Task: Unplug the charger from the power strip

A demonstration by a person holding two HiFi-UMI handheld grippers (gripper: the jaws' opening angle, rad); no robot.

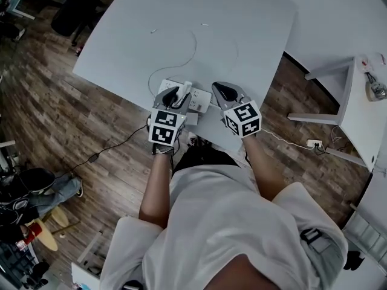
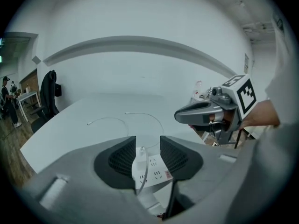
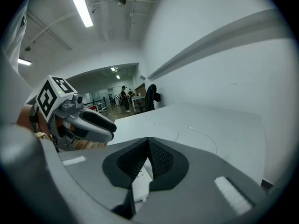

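Observation:
A white power strip (image 1: 195, 100) lies at the near edge of the white table (image 1: 242, 35), with a white charger (image 1: 186, 90) plugged upright into it. Over the strip's left end hangs my left gripper (image 1: 176, 95). In the left gripper view its jaws (image 2: 147, 146) stand open, the charger (image 2: 140, 164) and strip (image 2: 158, 172) showing just beyond, in line with the gap and untouched. My right gripper (image 1: 222, 91) hovers by the strip's right end. Its pads meet at the tips (image 3: 148, 146), shut on nothing, with the strip (image 3: 140, 186) below. A thin white cable (image 1: 193, 47) curves from the charger across the table.
The table's near edge runs right under both grippers, with wooden floor below. A black cord (image 1: 103, 151) trails over the floor at left. A white desk (image 1: 357, 110) stands at right, with a floor socket strip (image 1: 314, 143) beside it. A black chair (image 1: 78, 11) is far left.

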